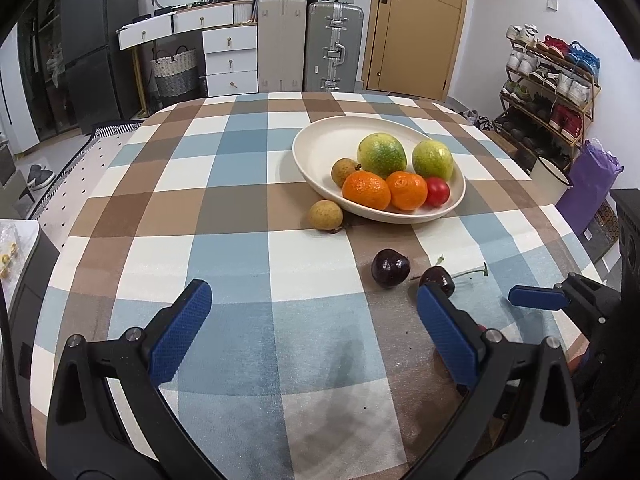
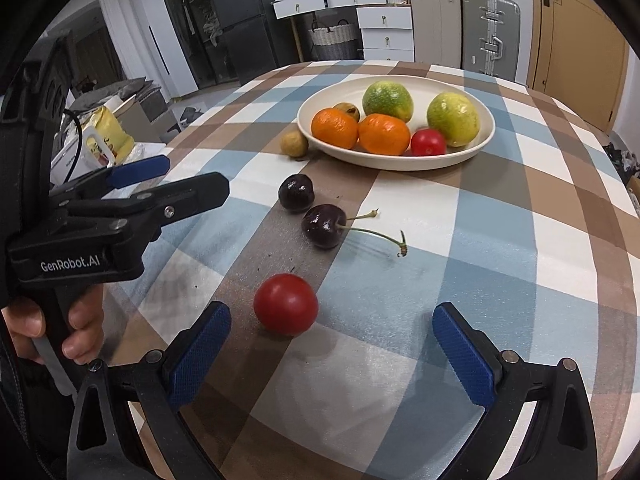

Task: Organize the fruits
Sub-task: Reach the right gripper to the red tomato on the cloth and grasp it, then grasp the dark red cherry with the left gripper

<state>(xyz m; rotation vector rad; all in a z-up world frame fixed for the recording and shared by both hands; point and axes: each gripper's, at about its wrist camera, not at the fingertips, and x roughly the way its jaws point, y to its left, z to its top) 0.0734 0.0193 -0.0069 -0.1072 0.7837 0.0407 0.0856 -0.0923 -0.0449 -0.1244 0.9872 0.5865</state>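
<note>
Pick-up step: right gripper (image 2: 332, 344) spread wide, empty, just near of the loose red tomato (image 2: 285, 304) on the tablecloth (image 2: 500, 240); left gripper (image 1: 314, 320) likewise spread, idle; next, advance and close on tomato for far plate (image 2: 486, 136).

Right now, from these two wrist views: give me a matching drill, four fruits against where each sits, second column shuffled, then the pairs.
Column 1:
1. red tomato
2. stemmed cherry
3. brown longan
4. two oranges

Column 2:
A. in the bowl
B. on the cloth against the bowl's outer rim
C. on the cloth nearest the right gripper, whose jaws are open
D. on the cloth between the other cherry and the tomato

Pairs: 1-C, 2-D, 3-B, 4-A
</note>
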